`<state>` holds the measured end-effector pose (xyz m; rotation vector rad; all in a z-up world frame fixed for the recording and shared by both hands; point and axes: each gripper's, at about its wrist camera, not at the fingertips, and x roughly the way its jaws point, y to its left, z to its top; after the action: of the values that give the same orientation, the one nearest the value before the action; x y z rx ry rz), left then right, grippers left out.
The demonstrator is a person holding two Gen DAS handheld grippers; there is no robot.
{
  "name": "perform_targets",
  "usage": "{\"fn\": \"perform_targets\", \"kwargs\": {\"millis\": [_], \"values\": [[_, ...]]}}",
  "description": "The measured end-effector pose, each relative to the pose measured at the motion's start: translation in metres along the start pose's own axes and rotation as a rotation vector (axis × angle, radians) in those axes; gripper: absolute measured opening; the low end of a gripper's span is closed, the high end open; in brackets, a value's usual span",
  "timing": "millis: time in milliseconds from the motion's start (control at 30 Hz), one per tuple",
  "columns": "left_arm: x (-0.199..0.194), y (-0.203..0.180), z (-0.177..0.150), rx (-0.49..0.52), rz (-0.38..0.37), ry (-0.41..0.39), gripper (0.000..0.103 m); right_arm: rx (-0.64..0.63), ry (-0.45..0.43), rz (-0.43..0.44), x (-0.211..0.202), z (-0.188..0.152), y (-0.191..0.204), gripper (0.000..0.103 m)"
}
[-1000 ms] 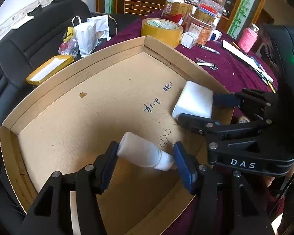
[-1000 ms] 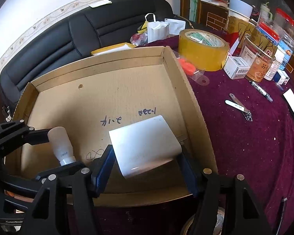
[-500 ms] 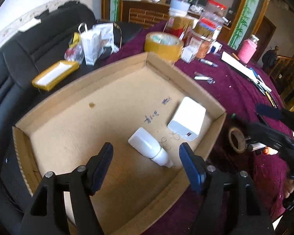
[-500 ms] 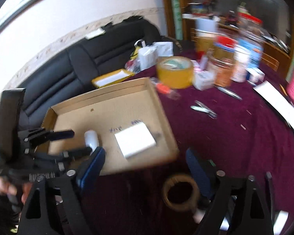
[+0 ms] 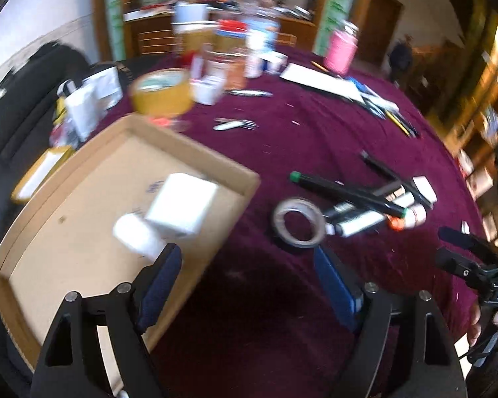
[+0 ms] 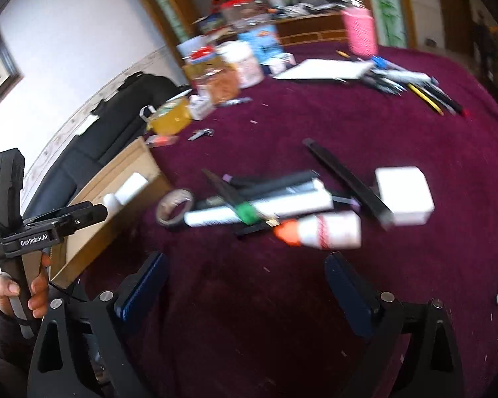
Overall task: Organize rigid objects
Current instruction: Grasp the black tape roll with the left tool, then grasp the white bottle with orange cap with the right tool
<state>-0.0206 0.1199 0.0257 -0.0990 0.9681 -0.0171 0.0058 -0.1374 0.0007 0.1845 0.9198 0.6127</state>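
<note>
Both my grippers, left (image 5: 247, 277) and right (image 6: 245, 287), gape empty, jaws just widening, over plush maroon surface (image 6: 315, 126); flat cardboard tray (image 5: 83, 179) holds a glossy white box (image 5: 182, 204).

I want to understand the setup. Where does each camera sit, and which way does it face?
Left wrist: on the left tongs, tilted down at the cardboard tray corner and the tape roll; its own open fingers show, with the right tongs at the edge.
Right wrist: on the right tongs, facing the pile of pens; its own open fingers, the left tongs and a hand show.
Shared: tray, tape roll, pens.
</note>
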Motion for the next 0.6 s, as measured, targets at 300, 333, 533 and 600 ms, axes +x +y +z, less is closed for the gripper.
{"fn": "perform_targets", "kwargs": {"millis": [300, 333, 533, 600], "values": [[0.051, -0.034, -0.001, 0.064, 0.021, 0.096, 0.081, 0.022, -0.013, -0.018, -0.007, -0.008, -0.012, 0.098], [0.055, -0.038, -0.001, 0.073, 0.026, 0.102, 0.081, 0.022, -0.01, -0.013, -0.005, -0.009, -0.012, 0.098], [0.069, -0.048, 0.0, 0.103, 0.044, 0.103, 0.075, 0.02, 0.016, -0.014, 0.006, -0.01, -0.013, 0.098], [0.074, -0.049, 0.002, 0.107, 0.046, 0.105, 0.07, 0.017, 0.02, -0.022, 0.008, -0.011, -0.014, 0.098]]}}
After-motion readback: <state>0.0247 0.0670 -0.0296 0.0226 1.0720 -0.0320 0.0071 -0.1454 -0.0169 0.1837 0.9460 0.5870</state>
